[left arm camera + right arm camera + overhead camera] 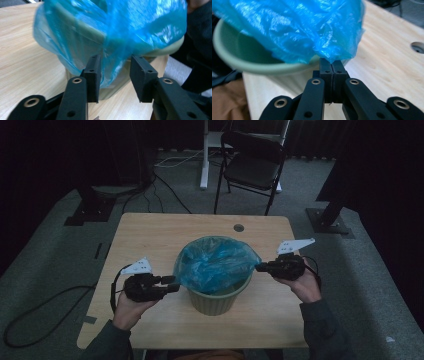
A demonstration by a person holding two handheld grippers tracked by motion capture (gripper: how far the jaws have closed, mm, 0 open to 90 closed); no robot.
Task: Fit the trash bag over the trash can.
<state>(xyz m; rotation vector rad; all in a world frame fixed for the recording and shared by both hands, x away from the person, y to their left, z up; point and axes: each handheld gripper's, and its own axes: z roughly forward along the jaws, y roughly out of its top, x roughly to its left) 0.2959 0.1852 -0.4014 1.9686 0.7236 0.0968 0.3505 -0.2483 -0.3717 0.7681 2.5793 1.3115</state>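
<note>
Blue bag (216,262) between both level grippers

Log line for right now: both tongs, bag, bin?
right tongs: shut on bag edge | left tongs: open, bag film between pads, no pinch | bag: draped over bin | bin: upright on table

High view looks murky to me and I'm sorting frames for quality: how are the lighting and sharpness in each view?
High view: dim overall, the surroundings nearly black, the table lit weakly. Left gripper view: brighter, the blue bag smeared and soft, glare on its folds, the left gripper sharper. Right gripper view: bright, the bin rim blurred, the right gripper crisp.
</note>
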